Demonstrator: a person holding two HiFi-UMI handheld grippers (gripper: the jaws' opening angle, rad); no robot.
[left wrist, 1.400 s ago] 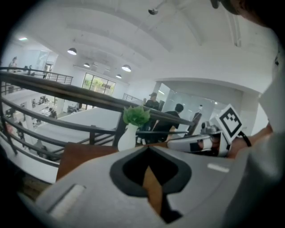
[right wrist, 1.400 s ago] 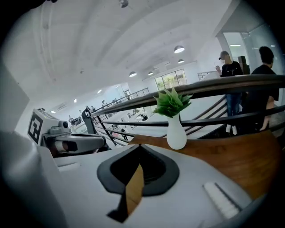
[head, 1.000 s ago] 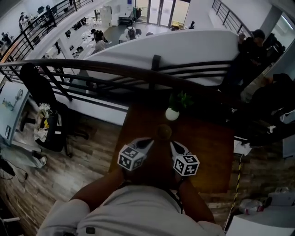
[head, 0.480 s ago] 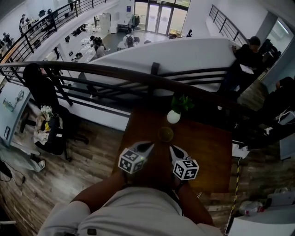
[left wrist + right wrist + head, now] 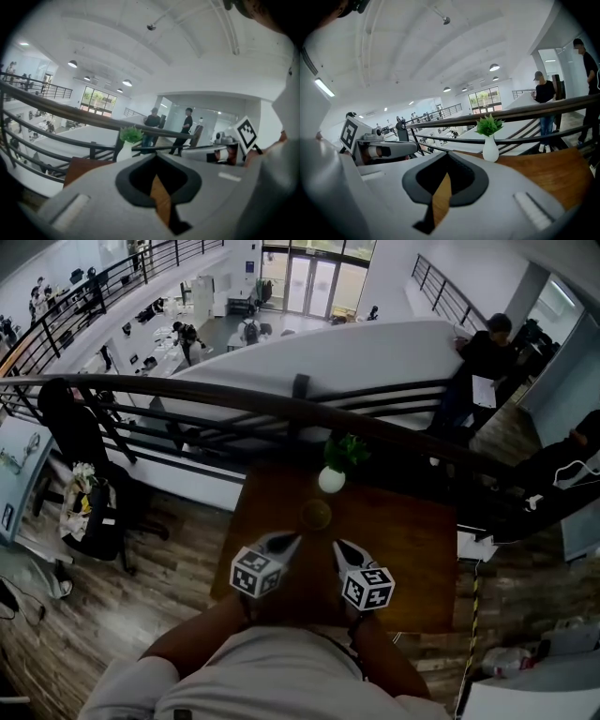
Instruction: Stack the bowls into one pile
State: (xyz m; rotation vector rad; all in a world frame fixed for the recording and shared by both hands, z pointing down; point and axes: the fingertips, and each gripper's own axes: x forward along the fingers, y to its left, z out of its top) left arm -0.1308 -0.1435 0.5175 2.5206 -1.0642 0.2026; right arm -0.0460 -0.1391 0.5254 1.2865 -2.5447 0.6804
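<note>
A small round olive-brown bowl pile (image 5: pixel 316 515) stands on the brown wooden table (image 5: pixel 412 549), just in front of a white vase. How many bowls are in it I cannot tell. My left gripper (image 5: pixel 292 538) and right gripper (image 5: pixel 337 544) sit side by side just short of the pile, one on either side, apart from it. In the left gripper view the left gripper (image 5: pixel 157 155) has its jaws meeting, with nothing between them. In the right gripper view the right gripper (image 5: pixel 446 153) is shut and empty too. The jaws hide the bowls in both gripper views.
A white vase with a green plant (image 5: pixel 331 480) stands at the table's far edge, close behind the bowls. Beyond it a dark railing (image 5: pixel 187 395) runs across, with an open drop to a lower floor. A person (image 5: pixel 478 357) stands at the far right.
Both grippers have drawn back a little from the bowl pile toward me and risen slightly. The head view has shifted, so the table sits lower and further left.
</note>
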